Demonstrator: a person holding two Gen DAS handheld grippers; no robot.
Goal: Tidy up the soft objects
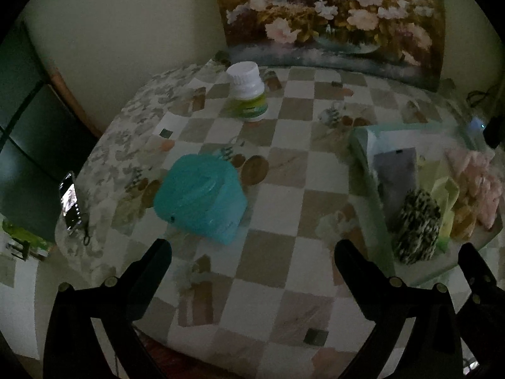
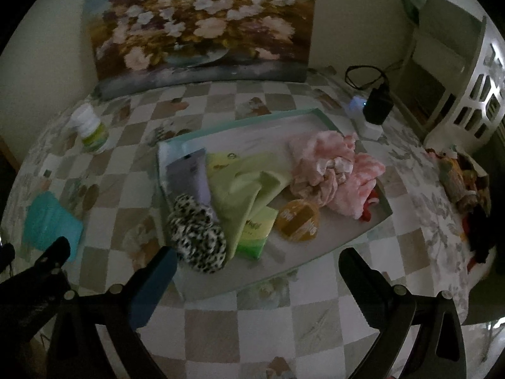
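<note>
Checked oilcloth covered the desk (image 2: 252,331), and on it a shallow pale tray (image 2: 363,233) held the soft things: a leopard-print scrunchie (image 2: 197,237) at the near left corner, a light green cloth (image 2: 243,189) draped over a green packet (image 2: 254,237), and a crumpled pink cloth (image 2: 331,170) on the right. A grey tube (image 2: 187,173) and a round amber packet (image 2: 296,222) lay among them. The right gripper (image 2: 257,268) hung just short of the tray, its jaws spread wide with nothing between. The left gripper (image 1: 252,259) was likewise agape and empty, with a teal pouch (image 1: 200,200) just ahead of it and a white-capped bottle (image 1: 247,93) further back. A flower painting (image 2: 202,25) leaned on the wall; a charger (image 2: 377,107) sat behind the tray.
</note>
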